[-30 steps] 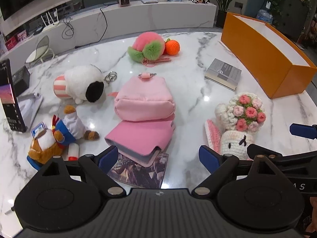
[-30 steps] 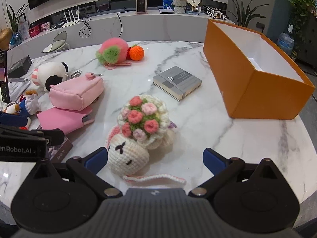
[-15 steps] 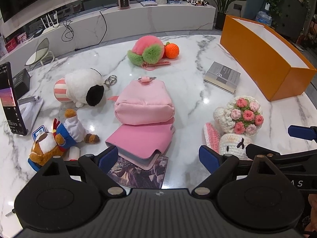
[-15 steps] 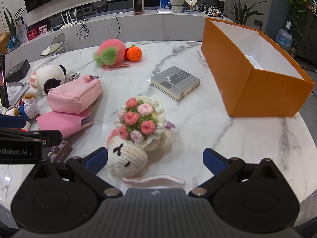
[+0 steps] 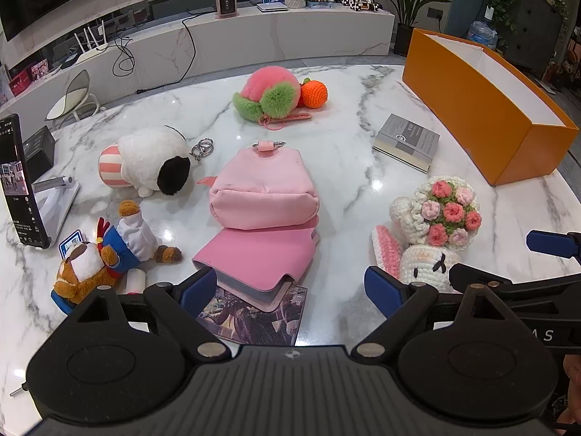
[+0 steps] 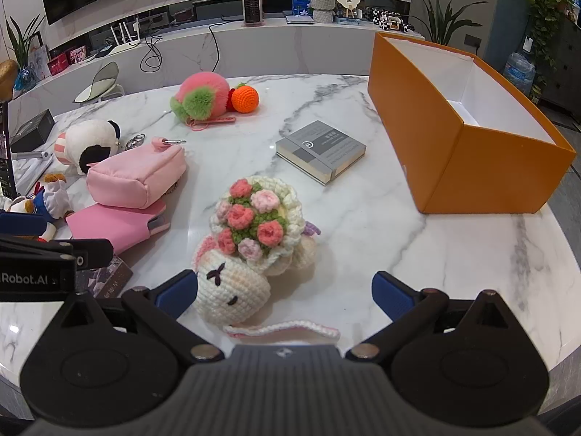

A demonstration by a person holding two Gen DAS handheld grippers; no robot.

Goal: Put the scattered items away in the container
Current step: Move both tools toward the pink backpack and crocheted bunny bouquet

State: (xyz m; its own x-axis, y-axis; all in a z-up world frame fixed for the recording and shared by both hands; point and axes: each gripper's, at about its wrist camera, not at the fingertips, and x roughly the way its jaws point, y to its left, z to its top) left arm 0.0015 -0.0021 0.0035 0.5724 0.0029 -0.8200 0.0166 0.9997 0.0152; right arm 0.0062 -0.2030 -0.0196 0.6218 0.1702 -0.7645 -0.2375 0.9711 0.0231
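An open orange box (image 6: 468, 145) stands at the right of the marble table; it also shows in the left wrist view (image 5: 483, 109). My right gripper (image 6: 287, 290) is open, above a crochet bunny with a flower bouquet (image 6: 250, 243). My left gripper (image 5: 290, 287) is open and empty above a pink wallet (image 5: 258, 254) that lies against a pink pouch (image 5: 265, 189). The crochet bunny (image 5: 432, 225) lies right of the left gripper. A grey book (image 6: 319, 149), a pink-green plush (image 5: 268, 94), an orange crochet ball (image 5: 314, 94), a white plush (image 5: 149, 161) and a bear doll (image 5: 98, 254) lie scattered.
A phone on a stand (image 5: 18, 181) and a dark box (image 5: 40, 152) sit at the table's left edge. A dark card (image 5: 254, 316) lies under the wallet. A keyring (image 5: 201, 147) lies beside the white plush. A marble counter (image 5: 254, 36) runs behind the table.
Both grippers have drawn back and up a little, so the items appear slightly farther away. Nothing on the table has moved. Both grippers stay open.
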